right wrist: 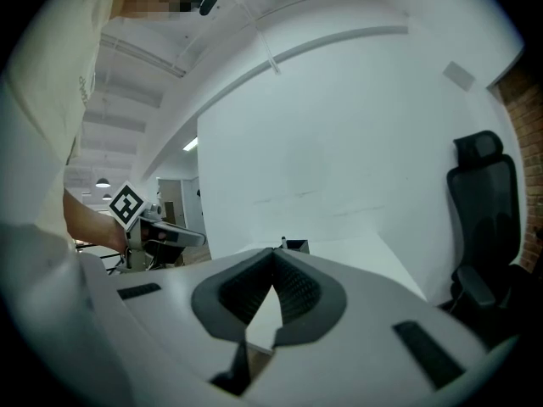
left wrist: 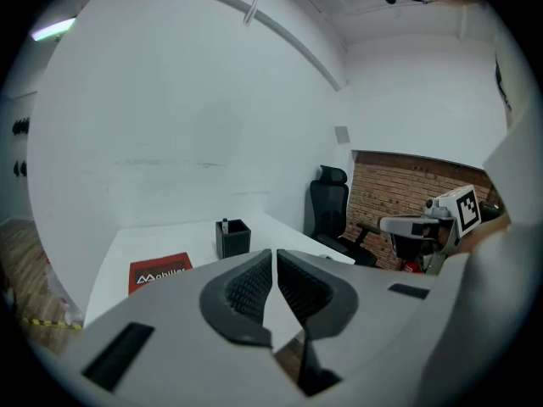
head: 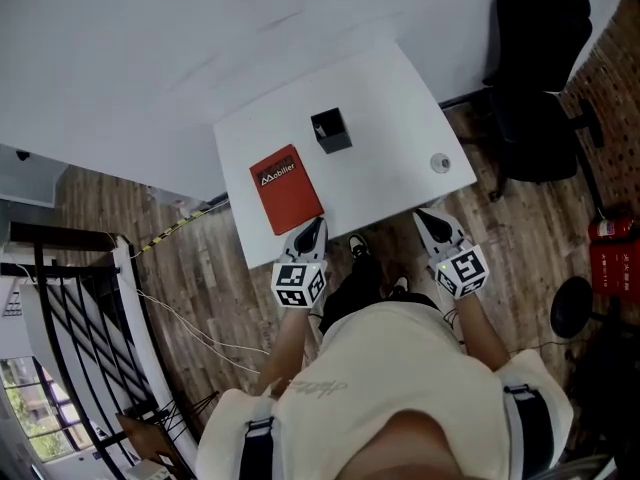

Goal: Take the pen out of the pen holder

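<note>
Head view: pen (left wrist: 224, 224) sits untouched in pen holder (head: 331, 130), far across worktop (head: 390, 98); left hand-held gripper (head: 312, 230) and right hand-held gripper (head: 433, 220) both closed, empty.

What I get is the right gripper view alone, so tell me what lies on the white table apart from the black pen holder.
Observer: A red booklet lies flat on the table, left of the pen holder and nearer the person.
Operator: Report anything on the right side.
Observer: A small round grey object sits near the table's right edge, well apart from the holder.
Operator: Now give me the other gripper's jaws.
Observer: The left gripper is shut, with nothing between its jaws.
</note>
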Available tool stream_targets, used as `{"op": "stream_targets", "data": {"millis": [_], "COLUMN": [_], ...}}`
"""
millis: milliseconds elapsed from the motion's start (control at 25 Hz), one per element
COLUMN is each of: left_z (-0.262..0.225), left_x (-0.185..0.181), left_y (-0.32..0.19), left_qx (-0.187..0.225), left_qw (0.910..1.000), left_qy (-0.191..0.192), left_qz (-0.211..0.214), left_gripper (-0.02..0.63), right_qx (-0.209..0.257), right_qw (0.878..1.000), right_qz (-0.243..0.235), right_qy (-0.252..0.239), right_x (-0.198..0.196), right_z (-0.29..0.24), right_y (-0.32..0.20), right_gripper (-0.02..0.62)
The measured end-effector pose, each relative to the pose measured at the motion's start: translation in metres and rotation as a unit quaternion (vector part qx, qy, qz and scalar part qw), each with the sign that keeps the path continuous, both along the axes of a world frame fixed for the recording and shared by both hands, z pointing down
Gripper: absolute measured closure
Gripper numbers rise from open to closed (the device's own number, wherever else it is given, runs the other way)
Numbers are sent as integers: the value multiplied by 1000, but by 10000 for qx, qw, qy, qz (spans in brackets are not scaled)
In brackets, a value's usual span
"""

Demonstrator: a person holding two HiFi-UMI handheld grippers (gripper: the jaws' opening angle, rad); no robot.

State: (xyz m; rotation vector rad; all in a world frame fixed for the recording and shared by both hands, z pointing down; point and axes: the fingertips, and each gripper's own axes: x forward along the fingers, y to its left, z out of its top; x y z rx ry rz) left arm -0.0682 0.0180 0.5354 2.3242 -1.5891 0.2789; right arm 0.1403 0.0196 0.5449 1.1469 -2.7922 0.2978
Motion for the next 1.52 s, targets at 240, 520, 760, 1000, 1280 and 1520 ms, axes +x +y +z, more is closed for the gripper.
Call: {"op": "stream_targets", "data": {"millis": [240, 520, 760, 1000, 1280, 1520], "left_z": [-7, 5, 1, 0, -1, -9], "left_x": [-15, -32, -48, -59, -64, -64], "left_y": [-58, -108, -149, -176, -186, -191], "left_qx": [135, 9, 99, 185, 172, 198], "left_qw": [9998, 9991, 9981, 9966, 9976, 9995], "left_qy": [49, 238, 196, 186, 202, 78], "left_qz": [153, 350, 573, 784, 645, 226], "left_gripper": [574, 574, 574, 574, 574, 574], "right_qx": [97, 197, 179, 143, 80, 137], "right_qw": [9998, 9991, 9986, 9983, 9984, 9978], "right_qz": [-122, -133, 47, 185, -37, -477], "right_qy": [120, 360, 493, 529, 564, 445], "right_x": [-27, -55, -75, -92, -102, -108], "right_z": [-5, -22, -27, -26, -23, -28], "right_y": [-47, -104, -144, -173, -186, -204], "right_gripper": [588, 588, 588, 588, 588, 588]}}
